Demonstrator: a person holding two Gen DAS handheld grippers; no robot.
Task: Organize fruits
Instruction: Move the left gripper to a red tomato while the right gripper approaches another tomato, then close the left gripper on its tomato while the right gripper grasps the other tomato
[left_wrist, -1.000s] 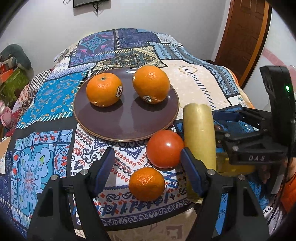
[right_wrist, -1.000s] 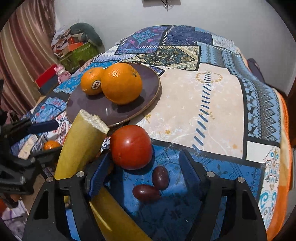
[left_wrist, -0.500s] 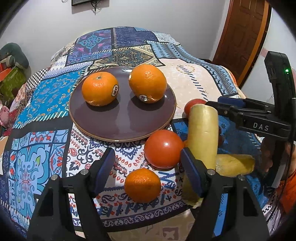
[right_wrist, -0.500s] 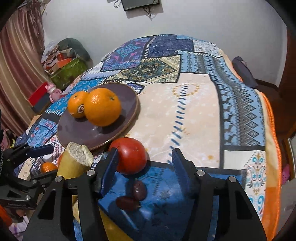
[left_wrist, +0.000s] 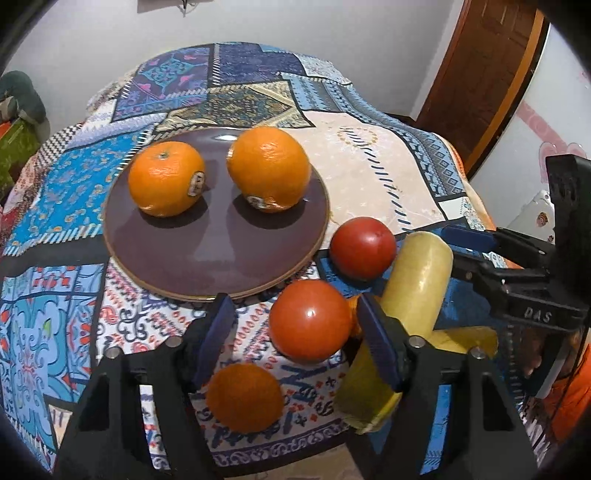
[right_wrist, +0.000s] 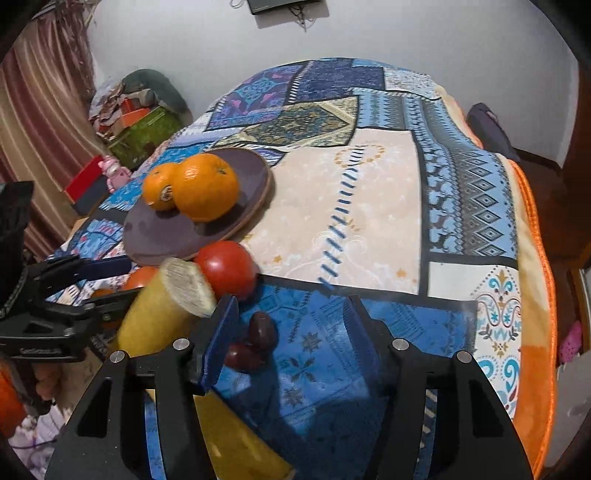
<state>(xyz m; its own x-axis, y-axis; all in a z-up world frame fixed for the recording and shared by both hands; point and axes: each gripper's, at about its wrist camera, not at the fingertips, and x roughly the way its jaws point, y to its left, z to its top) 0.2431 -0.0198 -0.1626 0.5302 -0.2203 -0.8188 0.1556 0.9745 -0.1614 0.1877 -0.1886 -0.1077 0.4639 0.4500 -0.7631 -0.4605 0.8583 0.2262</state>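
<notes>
A dark brown plate (left_wrist: 221, 266) (right_wrist: 255, 188) on the patterned cloth holds two oranges (left_wrist: 166, 183) (left_wrist: 269, 168) (right_wrist: 205, 187). In front of it lie two tomatoes (left_wrist: 309, 319) (left_wrist: 362, 248) (right_wrist: 226, 268), a small orange (left_wrist: 244, 397), two yellow sugarcane-like pieces (left_wrist: 415, 280) (right_wrist: 166, 314) and two dark dates (right_wrist: 262, 330). My left gripper (left_wrist: 297, 339) is open around the near tomato. My right gripper (right_wrist: 291, 332) (left_wrist: 476, 254) is open and empty, above the dates.
The table has a colourful patchwork cloth (right_wrist: 369, 206) with its edge close below the grippers. Boxes and toys (right_wrist: 140, 122) are stacked at the left wall by a curtain. A wooden door (left_wrist: 491, 74) stands at the right.
My left gripper has moved forward, so the near tomato now sits between its fingers. My right gripper has pulled back and to the right, away from the far tomato.
</notes>
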